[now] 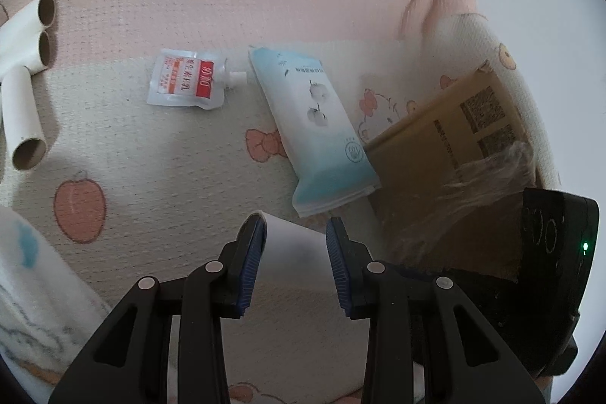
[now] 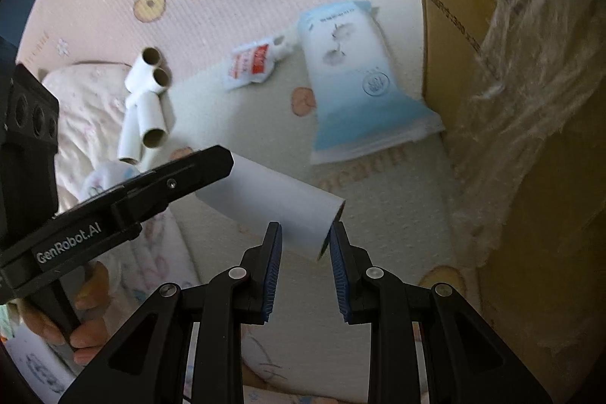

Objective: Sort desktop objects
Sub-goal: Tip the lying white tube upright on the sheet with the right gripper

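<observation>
On the mat (image 1: 151,146): three loose tubes (image 1: 26,78), perhaps four; left gripper (image 1: 295,237) clasps another tube (image 1: 291,252); right gripper (image 2: 306,237) clenched.

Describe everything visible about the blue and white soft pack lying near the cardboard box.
The soft pack is a plump plastic-film packet, white over most of its face and fading to light blue at its crimped, sealed end. It carries grey cotton-boll prints, a line of small dark text and a round logo. It lies flat and unopened on the patterned mat, its blue end against the cardboard box. The spout of a small pouch points at its other end; contact cannot be told.
</observation>
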